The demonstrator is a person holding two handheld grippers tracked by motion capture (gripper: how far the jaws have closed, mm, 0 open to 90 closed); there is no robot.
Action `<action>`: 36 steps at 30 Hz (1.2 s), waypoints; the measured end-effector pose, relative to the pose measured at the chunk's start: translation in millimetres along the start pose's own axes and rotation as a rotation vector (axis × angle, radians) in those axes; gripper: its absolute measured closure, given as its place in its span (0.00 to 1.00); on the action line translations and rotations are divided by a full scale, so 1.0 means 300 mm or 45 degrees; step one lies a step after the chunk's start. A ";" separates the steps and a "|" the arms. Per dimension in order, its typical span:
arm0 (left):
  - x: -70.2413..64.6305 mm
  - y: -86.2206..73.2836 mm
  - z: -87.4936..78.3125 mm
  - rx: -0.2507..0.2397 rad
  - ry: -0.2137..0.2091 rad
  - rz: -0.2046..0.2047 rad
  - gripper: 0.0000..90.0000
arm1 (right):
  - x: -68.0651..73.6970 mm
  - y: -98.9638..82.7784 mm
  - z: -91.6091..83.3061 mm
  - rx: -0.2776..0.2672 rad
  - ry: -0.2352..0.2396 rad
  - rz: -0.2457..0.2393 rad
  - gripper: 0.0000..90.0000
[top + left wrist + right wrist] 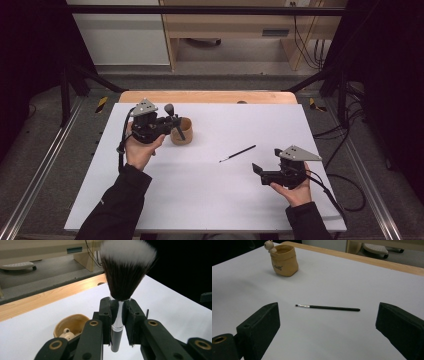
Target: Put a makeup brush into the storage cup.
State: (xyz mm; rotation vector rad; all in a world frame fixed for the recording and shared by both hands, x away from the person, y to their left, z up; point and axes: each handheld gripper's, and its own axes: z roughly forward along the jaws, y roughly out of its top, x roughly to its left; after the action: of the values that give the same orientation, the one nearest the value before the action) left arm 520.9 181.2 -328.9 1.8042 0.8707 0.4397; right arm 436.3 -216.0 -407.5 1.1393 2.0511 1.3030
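Underneath, white tabletop (pixel 200 195) with wooden far edge (pixel 207 96), grey floor (pixel 200 80) beyond.

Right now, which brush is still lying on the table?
The thin black brush, flat on the white table before the right tool. The fluffy makeup brush is up in the left tool.

Brush (pixel 125 272): dark brown bristles with white tips, silver ferrule, black handle
Cup (pixel 283 260): tan, small dark lettering
Thin brush (pixel 328 307): black, silver ferrule
Table (pixel 210 190): white, wooden edge
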 end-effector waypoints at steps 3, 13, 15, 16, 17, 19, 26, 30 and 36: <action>0.009 0.007 0.016 0.002 0.010 -0.006 0.85 | 0.000 0.000 0.000 0.000 -0.001 -0.001 0.07; 0.045 0.037 0.058 -0.002 0.037 -0.029 0.85 | 0.001 0.000 0.001 0.001 0.005 0.003 0.07; 0.052 0.045 0.064 -0.007 0.040 -0.030 0.85 | 0.001 0.001 0.000 0.000 0.006 0.002 0.07; 0.053 0.046 0.065 -0.006 0.041 -0.029 0.85 | 0.001 0.001 0.000 -0.003 0.007 0.006 0.07; 0.056 0.048 0.070 -0.004 0.047 -0.031 0.85 | 0.001 0.001 0.001 -0.004 0.006 0.005 0.07; 0.062 0.052 0.077 0.001 0.057 -0.025 0.85 | 0.001 0.002 0.000 -0.005 0.007 0.006 0.07; 0.086 0.062 0.109 0.007 0.080 -0.036 0.85 | 0.001 0.004 -0.003 -0.009 0.009 0.009 0.07; 0.091 0.060 0.130 0.015 0.097 -0.035 0.85 | 0.001 0.004 -0.003 -0.010 0.010 0.009 0.07; 0.110 0.050 0.160 0.025 0.126 -0.038 0.85 | 0.002 0.004 -0.001 -0.008 0.012 0.006 0.07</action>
State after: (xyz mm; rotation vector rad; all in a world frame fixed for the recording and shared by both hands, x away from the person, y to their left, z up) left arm 579.7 171.3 -337.4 1.7973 0.9716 0.5063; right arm 436.1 -215.3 -406.3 1.1378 2.0506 1.3192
